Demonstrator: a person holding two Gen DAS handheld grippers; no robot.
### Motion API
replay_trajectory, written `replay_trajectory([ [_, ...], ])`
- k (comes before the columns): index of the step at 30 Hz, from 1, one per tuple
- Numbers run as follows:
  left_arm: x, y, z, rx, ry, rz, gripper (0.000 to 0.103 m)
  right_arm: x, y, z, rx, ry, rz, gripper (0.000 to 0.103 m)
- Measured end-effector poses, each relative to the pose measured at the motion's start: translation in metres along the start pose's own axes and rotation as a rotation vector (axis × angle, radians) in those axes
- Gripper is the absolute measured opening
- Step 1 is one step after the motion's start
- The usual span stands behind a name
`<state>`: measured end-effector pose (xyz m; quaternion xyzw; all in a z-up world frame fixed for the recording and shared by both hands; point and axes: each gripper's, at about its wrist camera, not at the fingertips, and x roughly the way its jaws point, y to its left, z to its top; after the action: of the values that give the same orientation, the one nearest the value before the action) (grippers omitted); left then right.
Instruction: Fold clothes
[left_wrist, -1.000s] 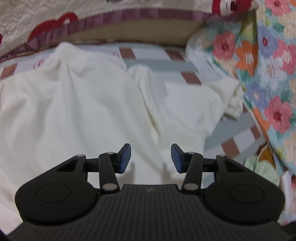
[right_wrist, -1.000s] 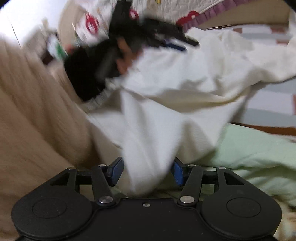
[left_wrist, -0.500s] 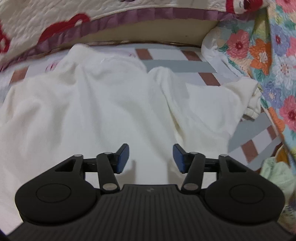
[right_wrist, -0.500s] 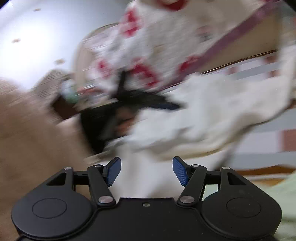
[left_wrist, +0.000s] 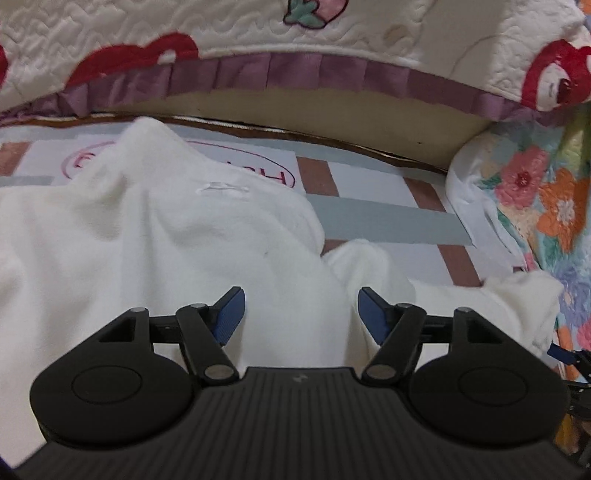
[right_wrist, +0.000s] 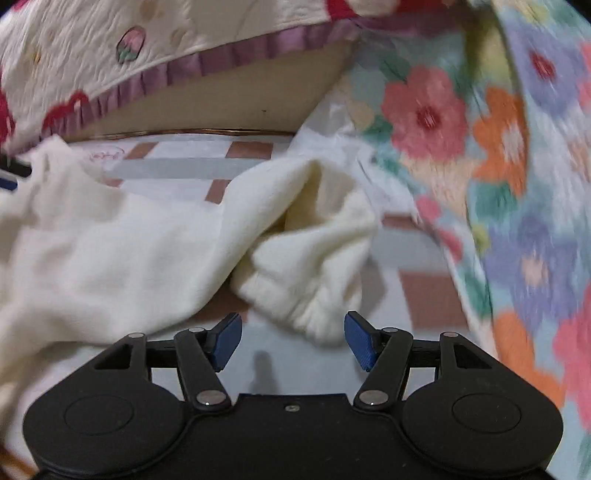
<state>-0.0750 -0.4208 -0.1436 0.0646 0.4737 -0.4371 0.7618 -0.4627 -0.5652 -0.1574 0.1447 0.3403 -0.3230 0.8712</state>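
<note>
A cream garment (left_wrist: 155, 236) lies spread on the checked mat (left_wrist: 384, 221). The left gripper (left_wrist: 299, 314) hovers over its body, fingers apart, gripping nothing. The right gripper (right_wrist: 291, 339), also spread and empty, sits just before the sleeve cuff (right_wrist: 303, 288), beside a floral quilt (right_wrist: 517, 184).

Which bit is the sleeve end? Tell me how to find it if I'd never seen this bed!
Find the checked sheet with grey and brown stripes, lying below the purple-frilled quilt. A cream top sprawls across it. Its sleeve cuff is the puffy, gathered end just ahead of the open right gripper, beside the flowery blanket.
</note>
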Motion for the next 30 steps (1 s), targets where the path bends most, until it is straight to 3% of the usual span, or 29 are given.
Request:
replay_trajectory([
  [2,0.017,-0.002,0.005,-0.003,0.023,0.003,0.054,0.02,0.001,0.005,-0.044,-0.005,-0.035,0.082],
  [3,0.024,-0.005,0.007,0.018,0.038,0.02,0.031,0.029,0.001,0.007,-0.066,-0.008,-0.052,0.085],
  [4,0.026,-0.009,0.009,0.062,0.037,0.04,0.021,0.039,-0.001,0.009,-0.066,-0.008,-0.07,0.085],
  [7,0.02,-0.018,0.014,0.21,-0.01,0.069,0.015,0.059,-0.016,0.012,0.016,0.004,-0.082,0.084],
  [9,0.008,-0.018,0.017,0.264,-0.075,0.082,0.015,0.059,-0.025,0.012,0.064,-0.011,-0.046,0.062],
  [10,0.0,-0.014,0.019,0.271,-0.116,0.083,0.014,0.056,-0.027,0.013,0.082,-0.03,-0.051,0.038],
  [13,-0.023,0.005,0.028,0.211,-0.209,0.079,0.014,0.031,-0.031,0.024,0.113,-0.131,-0.132,0.022],
  [18,-0.046,0.031,0.05,0.124,-0.256,0.083,0.014,-0.014,-0.043,0.065,0.084,-0.298,-0.239,0.02],
  [22,-0.071,0.038,0.058,0.097,-0.307,0.056,0.013,-0.045,-0.053,0.102,0.019,-0.36,-0.29,0.019],
  [25,-0.082,0.035,0.059,0.127,-0.341,0.06,0.013,-0.061,-0.057,0.119,-0.059,-0.335,-0.319,0.019],
  [28,-0.063,0.027,0.068,0.161,-0.322,0.121,0.013,-0.049,-0.069,0.129,-0.129,-0.153,-0.278,0.023],
  [30,-0.036,0.019,0.073,0.161,-0.273,0.181,0.014,-0.02,-0.087,0.129,-0.113,-0.036,-0.299,0.047],
])
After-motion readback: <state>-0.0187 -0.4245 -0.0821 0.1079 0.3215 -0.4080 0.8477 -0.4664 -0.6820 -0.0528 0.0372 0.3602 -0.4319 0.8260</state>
